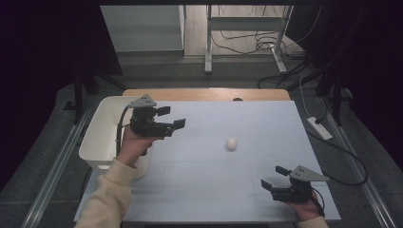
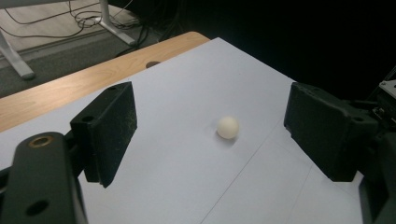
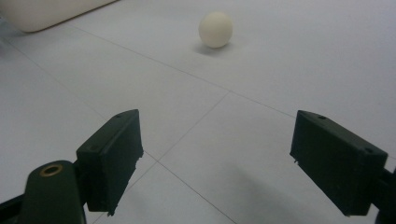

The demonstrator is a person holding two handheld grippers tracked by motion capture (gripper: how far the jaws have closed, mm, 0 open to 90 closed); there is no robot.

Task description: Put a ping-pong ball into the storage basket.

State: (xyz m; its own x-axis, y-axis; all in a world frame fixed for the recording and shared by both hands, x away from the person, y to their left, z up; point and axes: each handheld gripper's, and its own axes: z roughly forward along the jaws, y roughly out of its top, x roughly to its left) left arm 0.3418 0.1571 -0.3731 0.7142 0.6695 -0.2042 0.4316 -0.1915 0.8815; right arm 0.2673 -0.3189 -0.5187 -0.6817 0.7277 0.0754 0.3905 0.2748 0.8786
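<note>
Your left gripper [image 1: 172, 117] hangs above the table's left edge, close to the far left corner, with its jaws spread apart and nothing between them. In the high view it points to the right across the white table [image 1: 266, 190], and the hand [image 1: 133, 142] that carries it comes out of a cream sleeve [image 1: 107, 199]. Just beside and under that hand, a white bin [image 1: 102, 137] hangs off the table's left edge.

Seen from the left gripper view, the two black pads [image 2: 109, 130] stand wide, and the small white ball [image 2: 228, 127] lies on the surface between their lines of sight, farther off and well apart from both of them.

Your right gripper [image 1: 274, 177] sits low near the near right corner of the table, pointing left and slightly away from you. Its jaws are also apart and empty; in the right gripper view the pads [image 3: 112, 156] frame bare surface, crossed by thin seam lines.

The ball [image 1: 231, 143] rests on the table a little right of the middle, roughly halfway between the near and far edges. It touches neither gripper. From the right gripper view it lies [image 3: 215, 29] ahead, with a rounded corner of the bin [image 3: 42, 11] at the upper left. A strip of bare wood [image 1: 204, 94] runs along the table's far edge.
</note>
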